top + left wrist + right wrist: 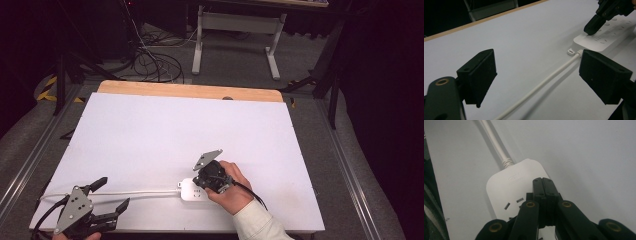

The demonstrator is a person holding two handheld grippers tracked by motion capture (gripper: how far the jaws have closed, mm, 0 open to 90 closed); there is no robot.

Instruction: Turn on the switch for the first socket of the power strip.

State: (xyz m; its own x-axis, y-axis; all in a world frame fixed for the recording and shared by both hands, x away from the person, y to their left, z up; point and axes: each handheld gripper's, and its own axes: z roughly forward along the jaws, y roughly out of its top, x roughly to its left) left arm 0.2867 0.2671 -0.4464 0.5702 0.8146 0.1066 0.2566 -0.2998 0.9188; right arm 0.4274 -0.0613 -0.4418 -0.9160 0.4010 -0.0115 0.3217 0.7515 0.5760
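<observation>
A white power strip point(190, 191) lies near the front of the white table, its white cable point(135, 192) running left. My right gripper point(198, 179) is shut, jaws pressed together with nothing between them, and its tip rests on the top face of the power strip point(509, 192) near the cable end. From the left gripper view, that same tip touches the power strip point(604, 37). My left gripper point(114, 195) stands open at the front left corner, its jaws either side of the cable point(541, 86) and clear of it.
The white table top point(175, 130) has a wooden strip point(190, 91) along its far edge. Beyond it the floor holds black cables point(155, 62) and a white desk frame point(235, 35). A sleeved hand point(240, 200) holds the right gripper.
</observation>
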